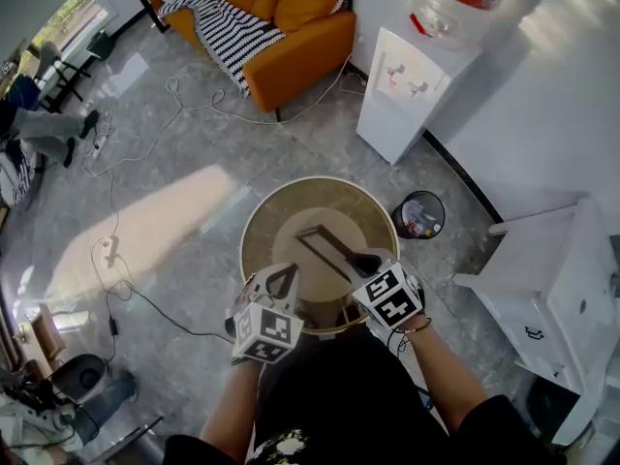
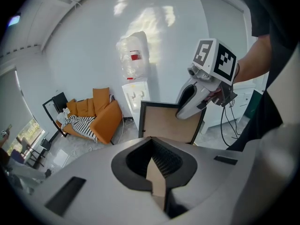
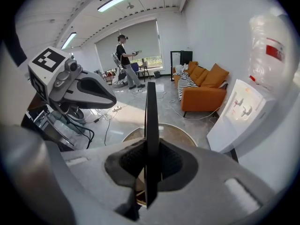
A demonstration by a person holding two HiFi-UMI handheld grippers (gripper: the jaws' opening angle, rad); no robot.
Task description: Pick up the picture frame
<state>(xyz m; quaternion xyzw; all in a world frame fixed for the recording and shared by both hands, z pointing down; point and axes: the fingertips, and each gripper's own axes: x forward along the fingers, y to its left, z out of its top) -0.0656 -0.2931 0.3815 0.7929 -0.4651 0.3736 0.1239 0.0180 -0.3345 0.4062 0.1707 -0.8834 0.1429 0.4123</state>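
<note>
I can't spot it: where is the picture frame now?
In the head view, the picture frame hangs over the round table, held by the left hand-held gripper and the right hand-held gripper.

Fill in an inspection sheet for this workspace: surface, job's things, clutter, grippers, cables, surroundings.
Surface: round table, below both grippers.
Job's things: picture frame, held up off the table, its brown back facing the left gripper view.
Clutter: nothing seen on the table.
Grippers: left gripper shut on a thin brown tab, apparently the frame's stand; right gripper shut on the frame's dark edge.
Cables: cables loose on the floor; power strip.
Surroundings: orange sofa, striped blanket, water dispenser, bin, white cabinet.
</note>
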